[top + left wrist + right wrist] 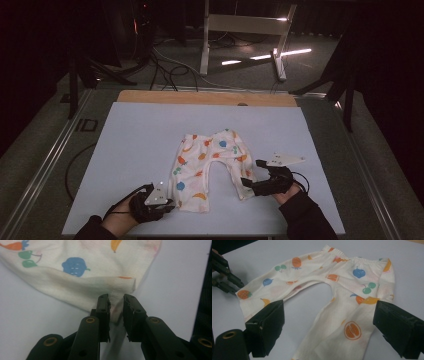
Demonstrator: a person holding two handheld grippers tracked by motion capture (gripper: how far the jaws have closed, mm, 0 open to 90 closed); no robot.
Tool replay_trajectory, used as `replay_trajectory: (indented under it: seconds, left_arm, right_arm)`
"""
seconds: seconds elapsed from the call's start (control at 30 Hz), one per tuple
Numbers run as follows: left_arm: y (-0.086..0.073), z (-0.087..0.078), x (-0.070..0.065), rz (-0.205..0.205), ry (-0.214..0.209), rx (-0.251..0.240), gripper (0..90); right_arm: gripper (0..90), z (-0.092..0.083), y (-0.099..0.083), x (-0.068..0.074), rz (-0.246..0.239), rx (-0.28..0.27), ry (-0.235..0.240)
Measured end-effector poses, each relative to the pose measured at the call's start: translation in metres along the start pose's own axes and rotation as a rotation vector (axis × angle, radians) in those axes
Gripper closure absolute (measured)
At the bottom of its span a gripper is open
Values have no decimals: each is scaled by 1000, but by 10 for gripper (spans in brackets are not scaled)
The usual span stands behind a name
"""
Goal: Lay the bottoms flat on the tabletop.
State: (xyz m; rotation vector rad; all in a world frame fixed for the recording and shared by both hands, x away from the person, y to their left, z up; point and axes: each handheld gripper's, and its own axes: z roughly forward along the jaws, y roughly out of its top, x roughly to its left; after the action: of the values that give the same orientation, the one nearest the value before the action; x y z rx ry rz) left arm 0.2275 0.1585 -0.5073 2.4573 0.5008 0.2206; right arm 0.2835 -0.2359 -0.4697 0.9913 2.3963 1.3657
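Note:
A small pair of cream trousers [210,165] printed with coloured fruit lies flat on the pale board, waistband at the far side and the two legs towards me. My left gripper [167,202] is low at the hem corner of the left leg. In the left gripper view its jaws [116,298] stand a narrow gap apart, with the corner of the trousers [75,277] lying between them. My right gripper [252,173] sits at the end of the right leg. In the right gripper view it [329,306] stands wide open, a jaw on each side of that leg of the trousers [337,290].
The pale board [140,135] covers most of the table, with a wooden strip [205,97] along its far edge. Metal rails run down both sides. Beyond it are a dark floor with cables and a white frame [240,25].

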Motion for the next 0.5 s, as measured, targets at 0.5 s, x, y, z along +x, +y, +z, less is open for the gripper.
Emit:
replay_trajectory:
  seconds: [0.5]
  left_arm:
    - [-2, -5, 11, -8, -11, 32, 892]
  right_arm:
    - [104, -1, 1, 1, 0, -1, 3]
